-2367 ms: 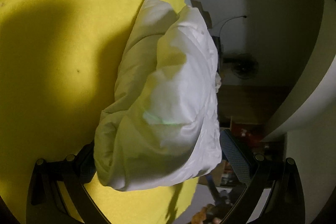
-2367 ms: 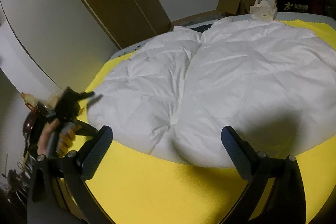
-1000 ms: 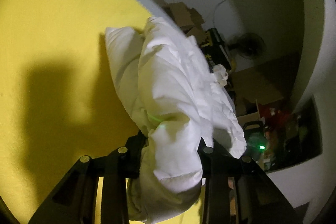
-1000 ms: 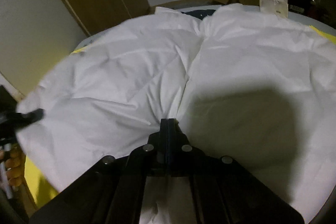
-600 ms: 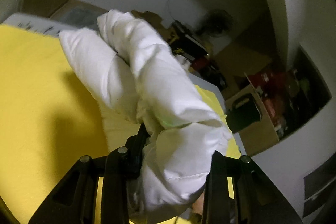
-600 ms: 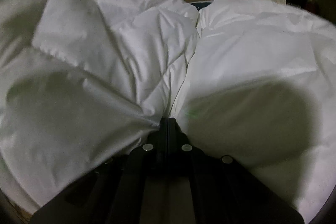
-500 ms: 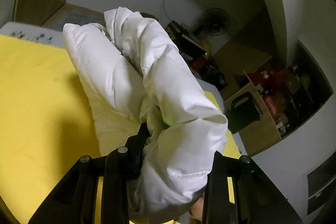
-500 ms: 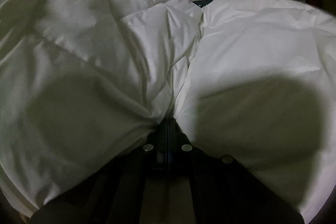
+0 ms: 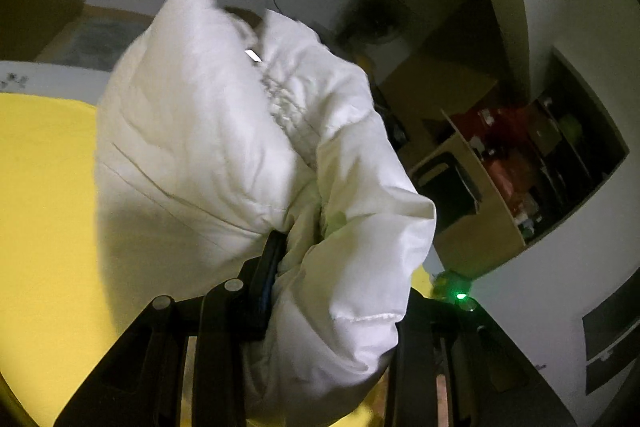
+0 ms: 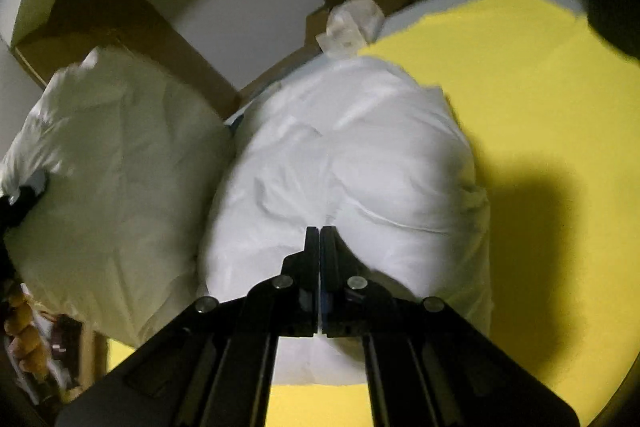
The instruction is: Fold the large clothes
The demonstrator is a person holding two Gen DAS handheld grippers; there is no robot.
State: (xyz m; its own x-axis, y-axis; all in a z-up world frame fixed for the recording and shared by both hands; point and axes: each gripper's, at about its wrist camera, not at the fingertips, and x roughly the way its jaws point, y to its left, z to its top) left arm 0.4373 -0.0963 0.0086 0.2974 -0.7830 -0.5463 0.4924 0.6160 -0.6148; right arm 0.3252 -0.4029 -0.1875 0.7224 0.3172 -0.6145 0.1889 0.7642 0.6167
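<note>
Jaws of left gripper point(image 9: 304, 267) and right gripper point(image 10: 320, 247) are pinching white padded garment point(image 10: 352, 163), lifting it above yellow bed sheet point(image 10: 540, 115).

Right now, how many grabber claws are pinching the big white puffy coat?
2. The left gripper is clamped on a bunched fold of the white puffy coat. The right gripper is shut on the coat's edge, above the yellow cover.

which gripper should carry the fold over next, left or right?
Probably left. The left gripper is clamped on a raised bundle of the white puffy garment, free to swing over. The right gripper pinches the edge of the part lying on the yellow sheet, suiting an anchor.
</note>
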